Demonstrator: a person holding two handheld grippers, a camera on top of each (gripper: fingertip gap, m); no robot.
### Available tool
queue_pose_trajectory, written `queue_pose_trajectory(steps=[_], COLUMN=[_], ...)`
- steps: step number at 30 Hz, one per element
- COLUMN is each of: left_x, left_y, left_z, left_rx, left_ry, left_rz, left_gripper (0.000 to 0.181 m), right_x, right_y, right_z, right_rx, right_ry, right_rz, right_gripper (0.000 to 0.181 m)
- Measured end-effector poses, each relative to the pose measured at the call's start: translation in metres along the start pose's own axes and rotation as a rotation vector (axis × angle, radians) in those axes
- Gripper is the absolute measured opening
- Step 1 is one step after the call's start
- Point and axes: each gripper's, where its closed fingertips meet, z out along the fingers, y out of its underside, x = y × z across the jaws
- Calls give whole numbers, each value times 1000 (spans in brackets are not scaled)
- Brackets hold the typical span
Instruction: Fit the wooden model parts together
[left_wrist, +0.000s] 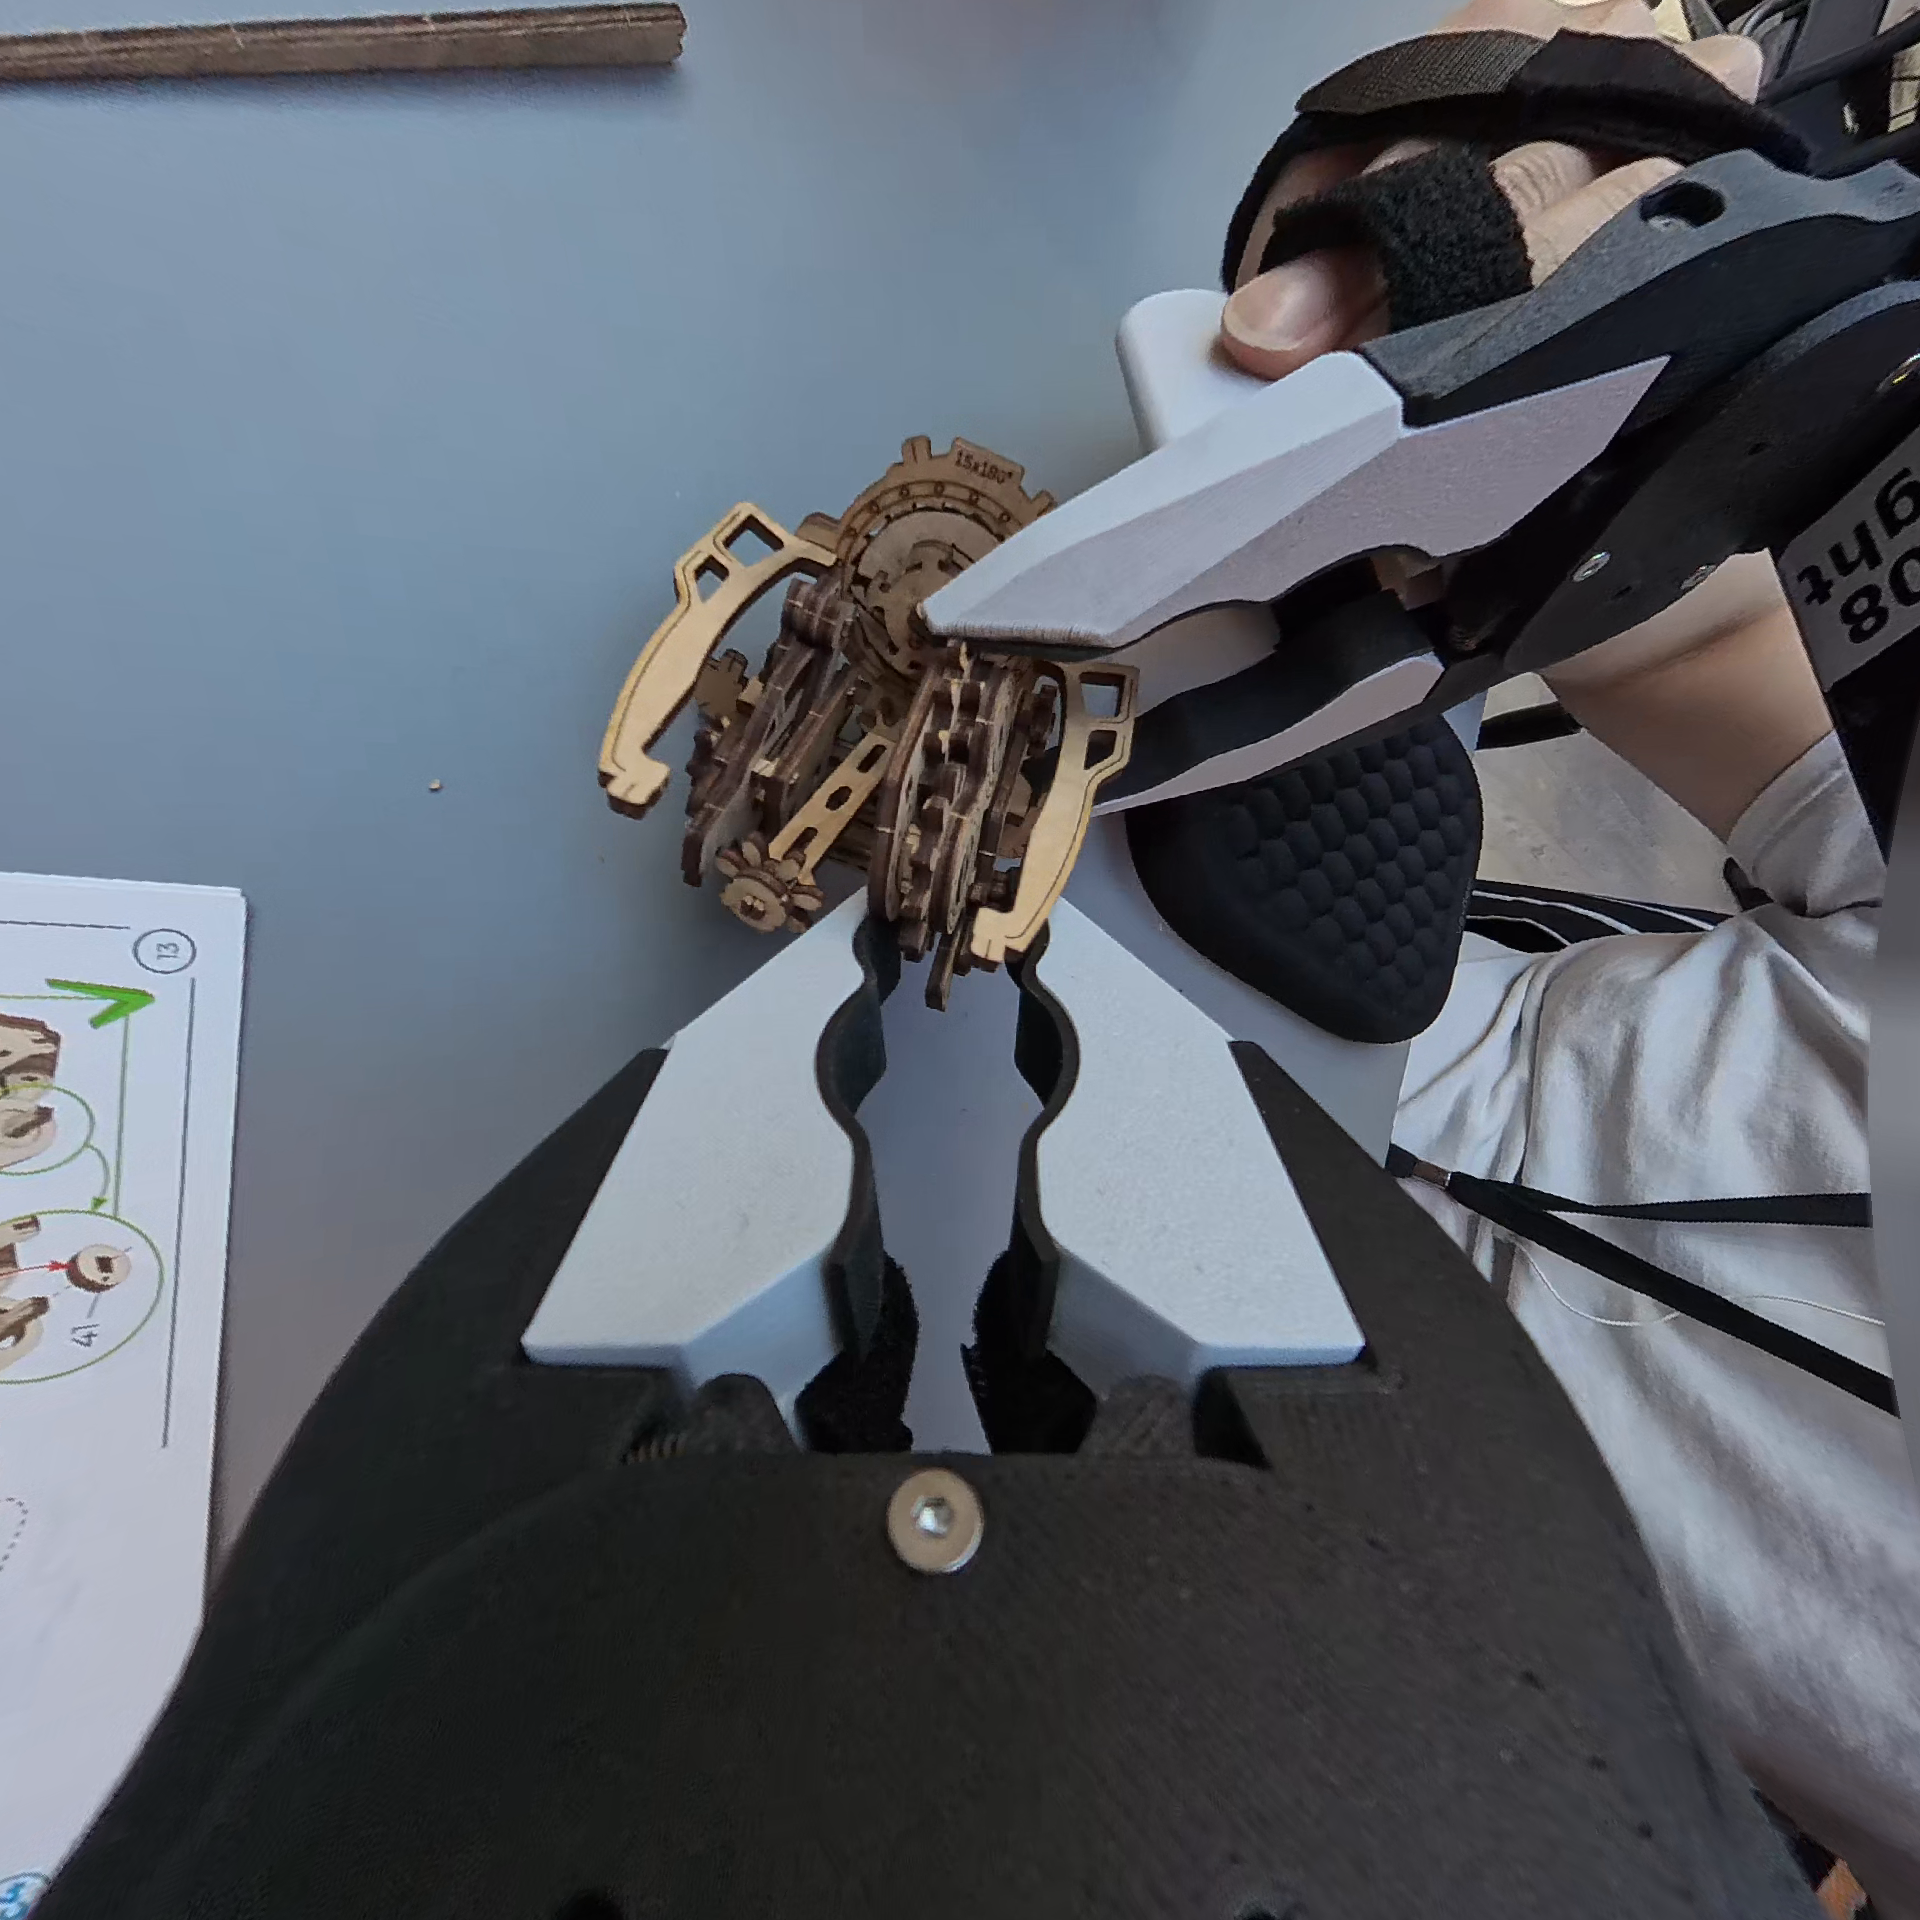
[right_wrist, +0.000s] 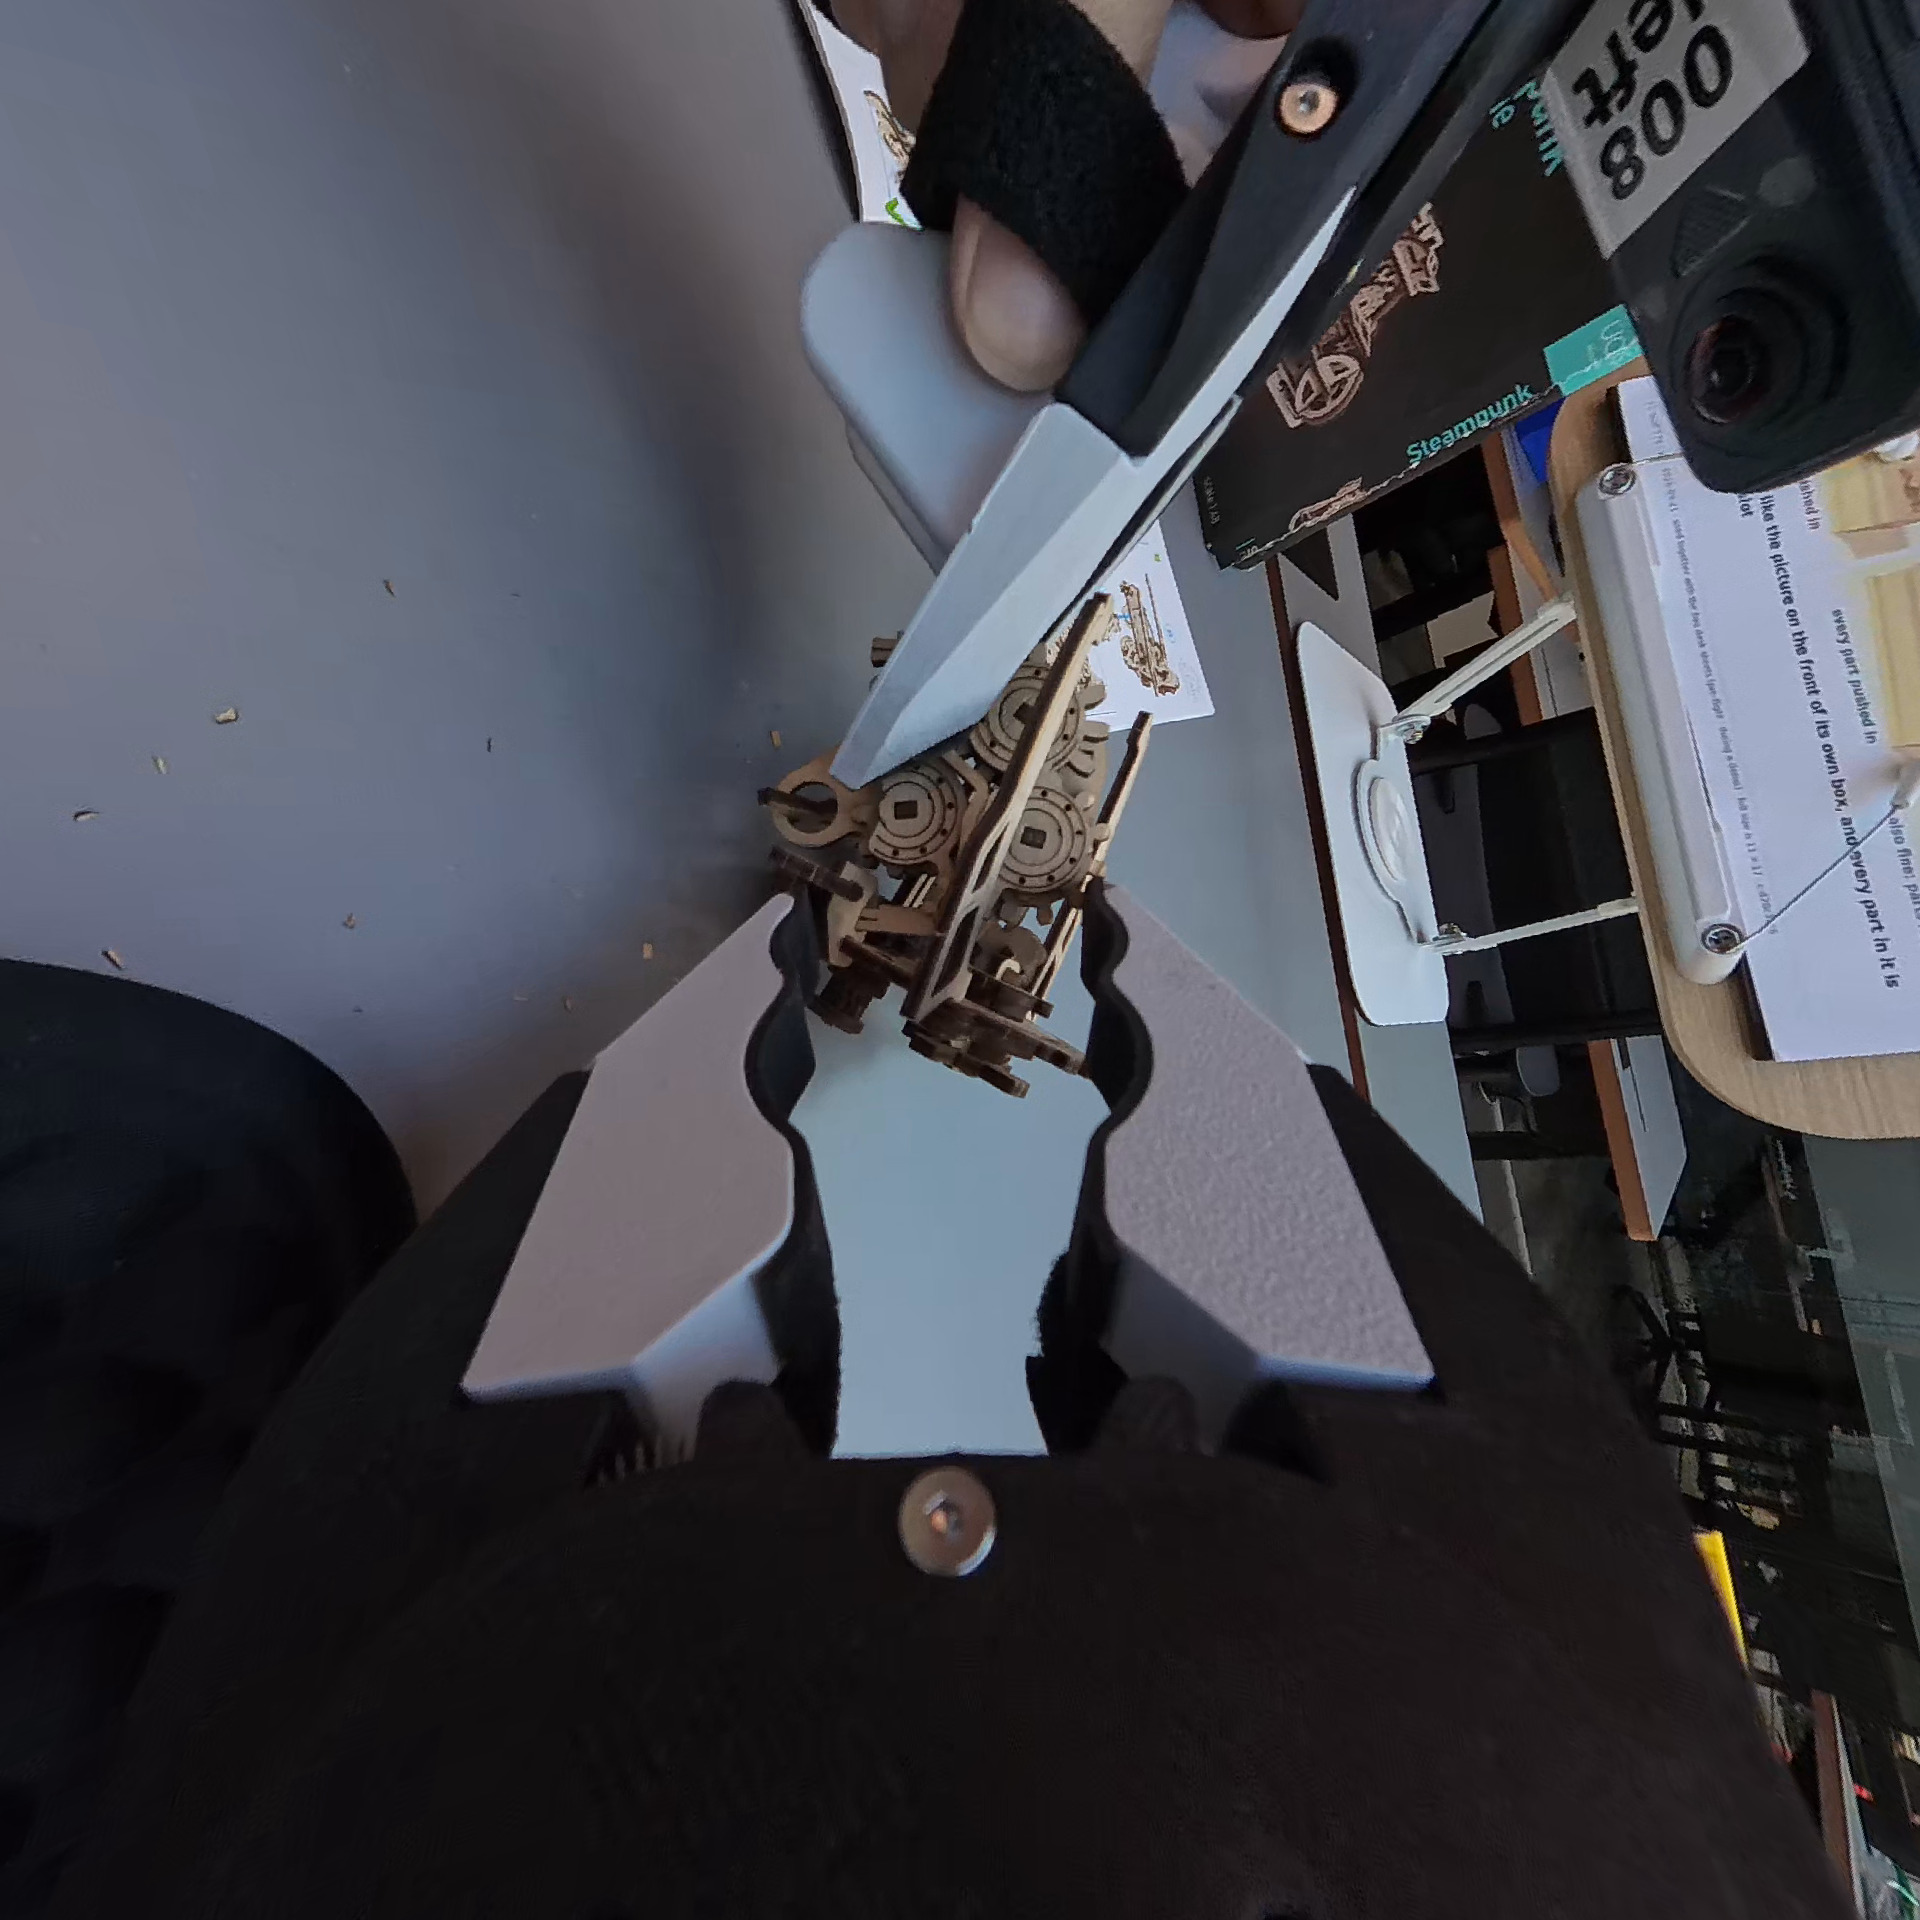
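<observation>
A wooden model (left_wrist: 883, 727) of laser-cut gears, discs and curved arms is held above the grey table (left_wrist: 312, 416). My left gripper (left_wrist: 951, 935) is shut on its lower edge, the jaws pinching a stack of gear plates. My right gripper (left_wrist: 1018, 717) comes in from the upper right and is shut on the model's right side near the big notched disc. In the right wrist view the model (right_wrist: 956, 883) sits between my right gripper's (right_wrist: 945, 914) jaws. One left gripper finger (right_wrist: 987, 623) presses on the model from above; its other finger is hidden.
An instruction booklet (left_wrist: 104, 1143) lies at the left. A dark wooden strip (left_wrist: 332, 52) lies at the far edge. Wood crumbs (right_wrist: 223, 715) dot the table. A black box (right_wrist: 1434, 312) and a clipboard with paper (right_wrist: 1766, 727) are at the right, beyond the table edge. My left and right fingertips are right by each other.
</observation>
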Motion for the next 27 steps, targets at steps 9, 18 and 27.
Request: queue_pose_trajectory(steps=[9, 18, 27], left_x=[-2, -4, -6], left_y=[3, 4, 5], left_z=[-1, -4, -5], left_rx=[-17, -30, -42], left_ry=[-22, -49, -42], left_rz=[19, 78, 111], left_gripper=[19, 19, 19], right_x=[0, 1, 2], right_y=[-2, -5, -5], right_z=[1, 3, 3], right_rx=[11, 15, 22], right_ry=[6, 65, 78], right_rz=[-6, -4, -3], right_gripper=[49, 48, 47])
